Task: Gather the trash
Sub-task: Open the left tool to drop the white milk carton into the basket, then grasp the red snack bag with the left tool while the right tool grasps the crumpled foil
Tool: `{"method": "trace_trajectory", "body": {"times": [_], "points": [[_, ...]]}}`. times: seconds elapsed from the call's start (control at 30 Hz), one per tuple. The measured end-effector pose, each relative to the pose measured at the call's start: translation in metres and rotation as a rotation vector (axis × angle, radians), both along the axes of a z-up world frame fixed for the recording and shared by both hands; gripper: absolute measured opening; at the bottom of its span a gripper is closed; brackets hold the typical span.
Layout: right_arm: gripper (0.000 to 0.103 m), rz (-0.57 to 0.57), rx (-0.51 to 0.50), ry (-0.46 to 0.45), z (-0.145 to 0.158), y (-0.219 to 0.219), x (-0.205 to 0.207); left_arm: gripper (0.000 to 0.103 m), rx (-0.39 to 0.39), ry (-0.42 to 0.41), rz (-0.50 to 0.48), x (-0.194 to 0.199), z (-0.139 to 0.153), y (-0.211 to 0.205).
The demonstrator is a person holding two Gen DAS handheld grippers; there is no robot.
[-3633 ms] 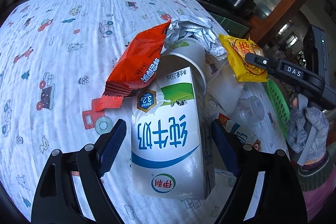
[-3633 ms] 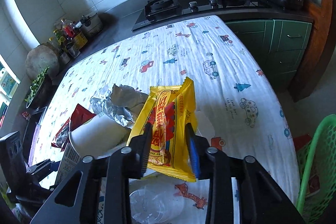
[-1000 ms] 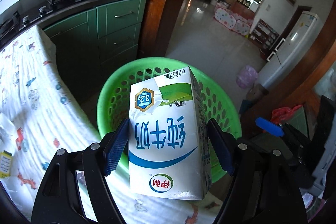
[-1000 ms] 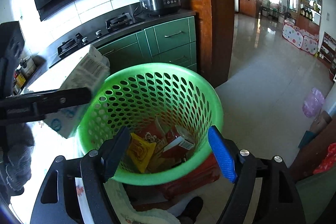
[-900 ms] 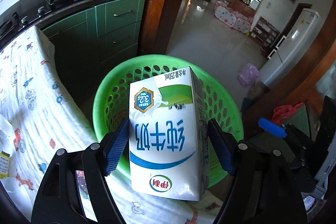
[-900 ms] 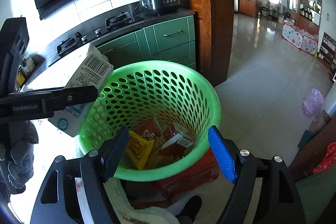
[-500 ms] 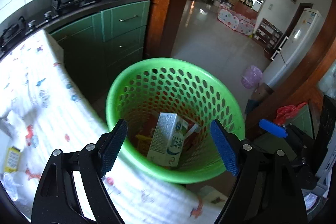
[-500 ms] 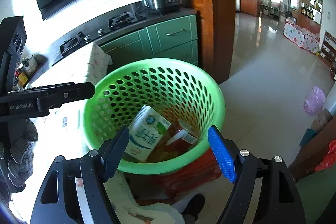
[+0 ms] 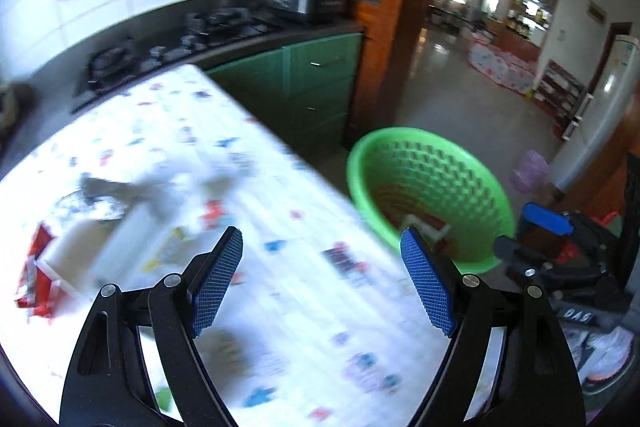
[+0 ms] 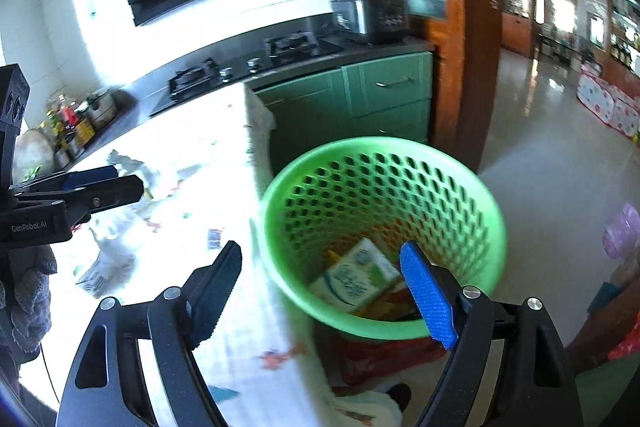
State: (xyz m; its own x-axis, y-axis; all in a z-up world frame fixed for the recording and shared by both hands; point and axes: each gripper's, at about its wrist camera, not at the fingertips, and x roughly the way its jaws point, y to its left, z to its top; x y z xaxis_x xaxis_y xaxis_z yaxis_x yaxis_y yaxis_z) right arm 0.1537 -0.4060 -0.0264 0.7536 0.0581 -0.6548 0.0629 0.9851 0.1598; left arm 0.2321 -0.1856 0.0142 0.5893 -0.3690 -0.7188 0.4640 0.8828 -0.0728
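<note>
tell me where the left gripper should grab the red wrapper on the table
Probably pinch the red wrapper at its left edge, coming from above with the open left gripper: it lies low on the table, and the white cup crowds its right side.

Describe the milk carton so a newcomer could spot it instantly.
Find the green basket on the floor beside the table. The milk carton lies tilted at its bottom, the only white-and-green box among red and yellow wrappers.

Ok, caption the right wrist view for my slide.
Open right gripper above the green basket holding a milk carton, beside the cloth-covered table.
</note>
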Motion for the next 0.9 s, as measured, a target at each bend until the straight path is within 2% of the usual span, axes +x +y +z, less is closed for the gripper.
{"method": "trace_trajectory", "body": {"times": [0.5,0.73,0.9], "points": [[0.08,0.218,-0.015,-0.001,0.022,0.107,0.034,0.08,0.106,-0.076,0.26,0.002,0.023,0.169],[0.08,0.302,-0.034,0.018,0.027,0.149,0.059,0.079,0.155,-0.037,0.304,0.01,0.006,0.228],[0.08,0.353,-0.05,0.032,0.027,0.176,0.08,0.077,0.177,0.004,0.289,0.019,-0.018,0.241]]}}
